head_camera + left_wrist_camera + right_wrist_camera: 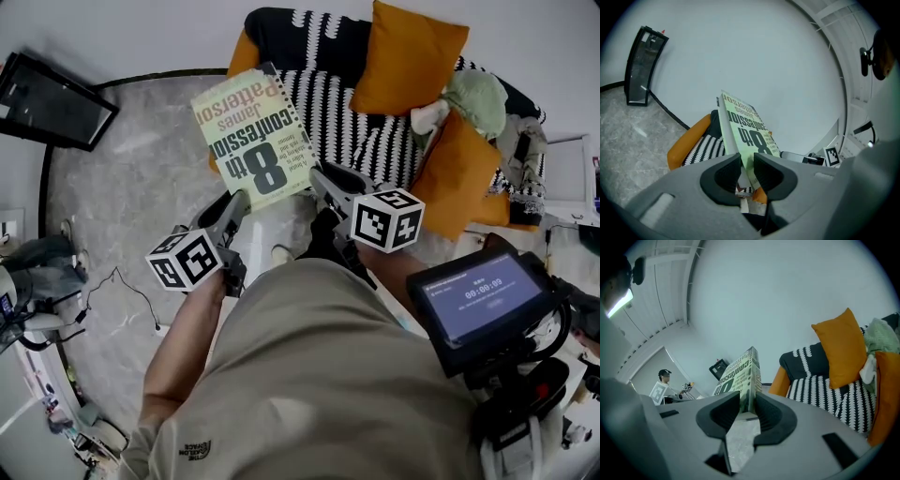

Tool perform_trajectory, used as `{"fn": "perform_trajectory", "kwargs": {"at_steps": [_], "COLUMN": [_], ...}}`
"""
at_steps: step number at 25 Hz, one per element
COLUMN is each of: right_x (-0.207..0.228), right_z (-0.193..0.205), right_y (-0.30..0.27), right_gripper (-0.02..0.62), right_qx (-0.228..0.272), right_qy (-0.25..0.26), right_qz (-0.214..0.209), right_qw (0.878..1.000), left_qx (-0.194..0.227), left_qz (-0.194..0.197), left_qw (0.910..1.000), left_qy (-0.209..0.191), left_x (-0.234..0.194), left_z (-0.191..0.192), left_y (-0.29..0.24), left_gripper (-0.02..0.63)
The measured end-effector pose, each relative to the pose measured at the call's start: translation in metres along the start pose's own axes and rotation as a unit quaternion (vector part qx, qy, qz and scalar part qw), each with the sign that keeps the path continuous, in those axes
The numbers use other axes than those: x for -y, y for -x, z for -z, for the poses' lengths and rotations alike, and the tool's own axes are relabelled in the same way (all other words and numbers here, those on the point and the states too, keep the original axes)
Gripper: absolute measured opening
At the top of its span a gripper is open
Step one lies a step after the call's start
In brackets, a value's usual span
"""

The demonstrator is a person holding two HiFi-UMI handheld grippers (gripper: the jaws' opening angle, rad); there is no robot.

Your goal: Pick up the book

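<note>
A pale green paperback book (253, 141) with big dark print is held up in the air in front of the sofa, cover facing me. My left gripper (242, 202) clamps its lower left corner and my right gripper (319, 178) clamps its lower right edge. In the left gripper view the book (747, 133) rises from between the two dark pads of the left gripper (746, 171), which press on it. From the right gripper view the book (740, 378) is seen edge-on, pinched between the pads of the right gripper (747, 411).
Behind the book stands a sofa (375, 141) with a black-and-white throw, orange cushions (412, 56) and a green plush toy (473, 98). A black panel (52, 98) leans at the left wall. A screen device (483, 300) sits at lower right. Cables lie on the grey floor (122, 206).
</note>
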State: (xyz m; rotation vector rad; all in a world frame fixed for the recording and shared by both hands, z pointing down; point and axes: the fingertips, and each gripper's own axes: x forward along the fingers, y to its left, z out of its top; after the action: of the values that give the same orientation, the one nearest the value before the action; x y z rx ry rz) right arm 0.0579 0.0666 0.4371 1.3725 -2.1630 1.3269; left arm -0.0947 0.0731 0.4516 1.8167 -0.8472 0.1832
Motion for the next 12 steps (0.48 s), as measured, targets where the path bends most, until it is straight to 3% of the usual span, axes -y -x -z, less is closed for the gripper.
{"fn": "perform_trajectory", "kwargs": {"at_steps": [12], "right_x": [0.0006], "right_z": [0.0014], "right_y": [0.0017], "right_gripper": [0.11], "right_qx": [0.0], "right_qy": [-0.002], "right_qz": [0.003], "right_qw": [1.0], "left_qx": [-0.01], "left_qz": [0.003], "left_qw": [0.9999], "left_qy": [-0.002], "left_x": [-0.0006], "left_z": [-0.0004], "left_y": [-0.0023], "left_gripper": [0.087]}}
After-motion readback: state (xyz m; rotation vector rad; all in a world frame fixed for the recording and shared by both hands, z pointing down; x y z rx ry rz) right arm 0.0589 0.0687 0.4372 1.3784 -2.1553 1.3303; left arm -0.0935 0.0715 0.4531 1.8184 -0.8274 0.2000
